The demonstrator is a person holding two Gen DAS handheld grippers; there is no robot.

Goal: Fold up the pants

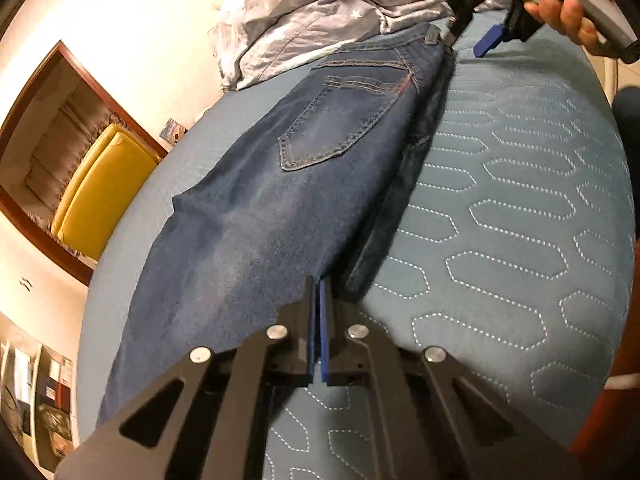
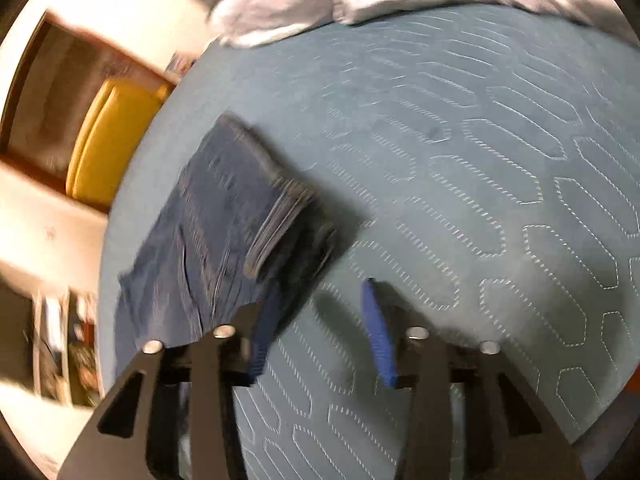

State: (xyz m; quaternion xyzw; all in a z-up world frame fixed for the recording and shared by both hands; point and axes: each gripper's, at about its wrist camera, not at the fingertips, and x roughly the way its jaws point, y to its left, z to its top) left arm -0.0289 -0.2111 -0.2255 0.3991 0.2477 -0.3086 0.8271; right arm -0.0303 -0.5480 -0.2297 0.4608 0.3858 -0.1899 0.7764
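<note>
on the bed (image 1: 520,208), left claw (image 1: 319,292) clamped on jeans (image 1: 280,200) edge; right claw (image 2: 320,320) spread apart, empty. risk: one-sided pull skews the fold.

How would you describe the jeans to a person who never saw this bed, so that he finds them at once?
Look at the bed with the blue quilted cover. On its left part lie the jeans, below the crumpled grey blanket. They are the only dark denim there, with an orange-stitched back pocket facing up.
</note>
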